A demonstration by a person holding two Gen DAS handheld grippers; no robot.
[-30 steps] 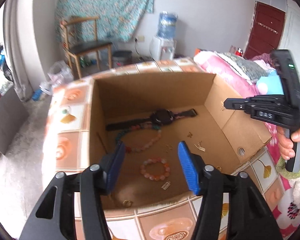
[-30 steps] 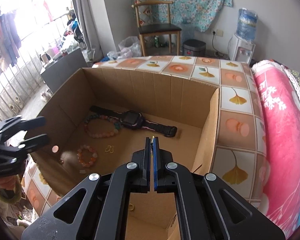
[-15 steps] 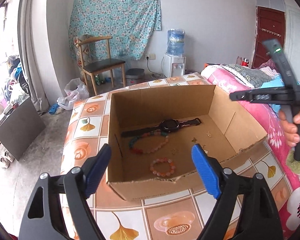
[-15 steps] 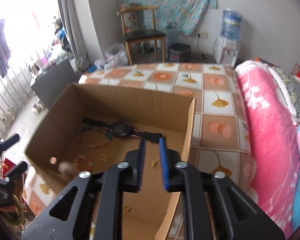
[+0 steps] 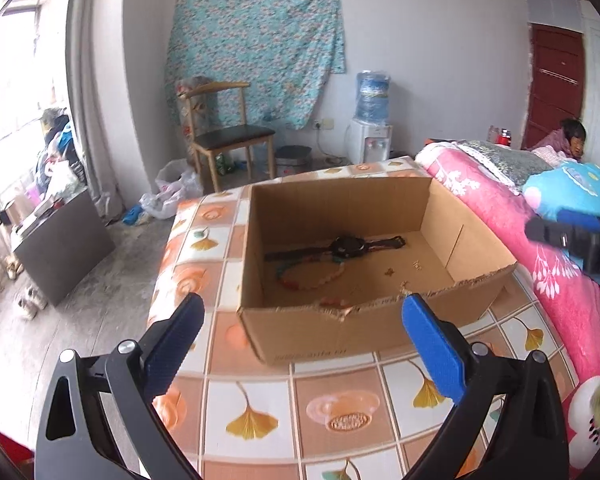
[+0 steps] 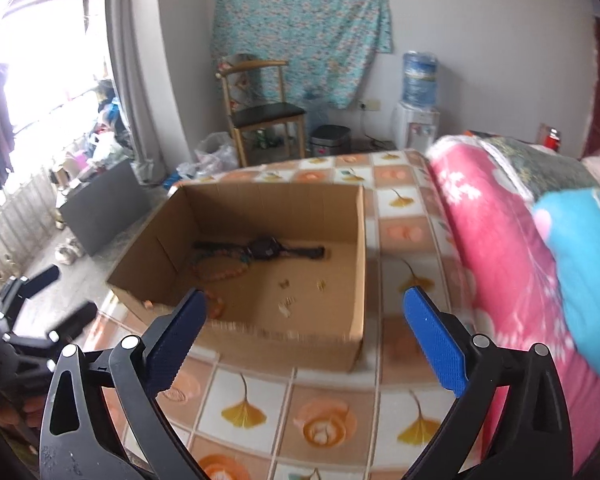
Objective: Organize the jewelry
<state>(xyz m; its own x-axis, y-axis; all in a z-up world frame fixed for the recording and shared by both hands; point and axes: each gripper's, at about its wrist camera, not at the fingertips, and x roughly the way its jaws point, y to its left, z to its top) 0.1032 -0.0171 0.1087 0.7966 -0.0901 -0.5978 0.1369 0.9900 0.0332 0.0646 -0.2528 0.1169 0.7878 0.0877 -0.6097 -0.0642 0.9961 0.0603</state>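
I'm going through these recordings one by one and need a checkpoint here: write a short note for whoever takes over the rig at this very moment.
Left gripper: jaws opening wide, nothing between them, above the tablecloth in front of the box.
Right gripper: jaws also opening, nothing between them, on the near side of the box.
In the box: watch, long bead bracelet, a small orange bead bracelet by the near wall, and several small gold pieces loose on the floor.
Done: the jewelry visible here lies inside the box.
Left: nothing stray shows on the tablecloth; check the box contents, which lie loose and unsorted.
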